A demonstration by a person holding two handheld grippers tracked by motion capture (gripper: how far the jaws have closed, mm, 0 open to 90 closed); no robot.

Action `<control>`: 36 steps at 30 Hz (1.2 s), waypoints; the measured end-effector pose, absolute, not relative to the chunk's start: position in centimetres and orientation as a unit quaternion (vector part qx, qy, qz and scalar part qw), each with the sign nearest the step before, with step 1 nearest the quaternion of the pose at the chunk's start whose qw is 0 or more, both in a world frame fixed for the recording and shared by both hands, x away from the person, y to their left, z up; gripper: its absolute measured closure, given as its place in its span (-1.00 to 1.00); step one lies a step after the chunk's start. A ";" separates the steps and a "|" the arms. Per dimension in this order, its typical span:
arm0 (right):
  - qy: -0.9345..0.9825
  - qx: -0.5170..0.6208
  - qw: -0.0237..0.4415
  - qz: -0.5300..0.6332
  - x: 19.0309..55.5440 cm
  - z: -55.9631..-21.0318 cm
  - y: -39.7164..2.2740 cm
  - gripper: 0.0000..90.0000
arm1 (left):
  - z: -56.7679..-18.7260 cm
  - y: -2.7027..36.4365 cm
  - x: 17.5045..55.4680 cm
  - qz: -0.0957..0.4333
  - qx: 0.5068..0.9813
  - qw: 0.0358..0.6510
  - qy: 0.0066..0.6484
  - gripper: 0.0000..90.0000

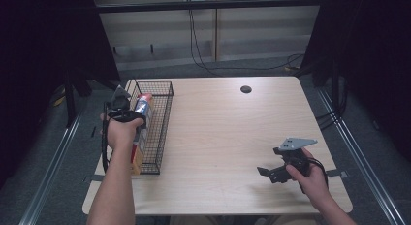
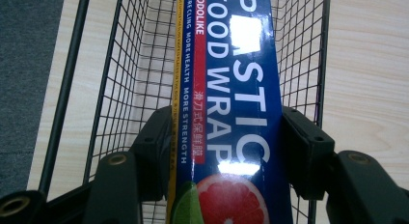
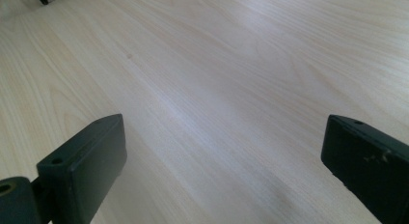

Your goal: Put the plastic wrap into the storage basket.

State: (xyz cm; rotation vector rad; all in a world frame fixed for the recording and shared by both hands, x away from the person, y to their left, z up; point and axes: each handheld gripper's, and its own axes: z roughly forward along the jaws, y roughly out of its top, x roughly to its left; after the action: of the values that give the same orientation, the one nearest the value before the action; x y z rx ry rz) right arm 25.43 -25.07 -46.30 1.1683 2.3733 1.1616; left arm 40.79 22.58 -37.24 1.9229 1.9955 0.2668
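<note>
Pale wood-grain worktop [image 1: 228, 133] w/ a dark round grommet hole [image 1: 245, 89] near its far edge; grey carpet floor [image 1: 43, 162] around it, black cables [image 1: 203, 60] hanging down the back wall.

Black wire-mesh basket [image 1: 162, 123], long and rectangular, sits at the worktop's left side, long axis running front to back.

Long blue cardboard box of plastic food wrap [image 2: 236, 118] lies lengthwise inside the basket, approx. parallel to its walls. Left gripper view: white lettering "PLASTIC FOOD WRAP", red strip, grapefruit graphic at the near end.

Left claw [image 1: 127, 106]: over the basket, held by the left hand [image 1: 121, 133]. Jaws closed onto the box, one pad against each long side; grip is at the box's near portion.

Right claw [image 1: 271, 174]: near the worktop's front-right, held by the right hand [image 1: 310, 179], grey three-cornered plate [image 1: 296, 143] on top. Jaws spread wide, nothing between them; bare worktop below. Well apart from the basket.
</note>
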 end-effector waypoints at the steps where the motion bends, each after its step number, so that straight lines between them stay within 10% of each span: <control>1: 0.815 0.401 0.126 0.399 25.4 -46.3 -25.1 -0.96 | -37.3 22.5 40.9 0.096 0.680 0.177 0.705 -0.03; 36: 0.815 0.405 0.126 0.394 25.6 -46.5 -25.3 -0.96 | -39.5 21.5 42.4 0.086 0.698 0.167 0.691 -0.04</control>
State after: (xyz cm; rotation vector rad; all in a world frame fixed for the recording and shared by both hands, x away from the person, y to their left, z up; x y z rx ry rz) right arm 25.57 -25.28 -46.47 1.1788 2.3751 1.1479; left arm 42.38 21.54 -39.50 1.9860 1.9676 0.2456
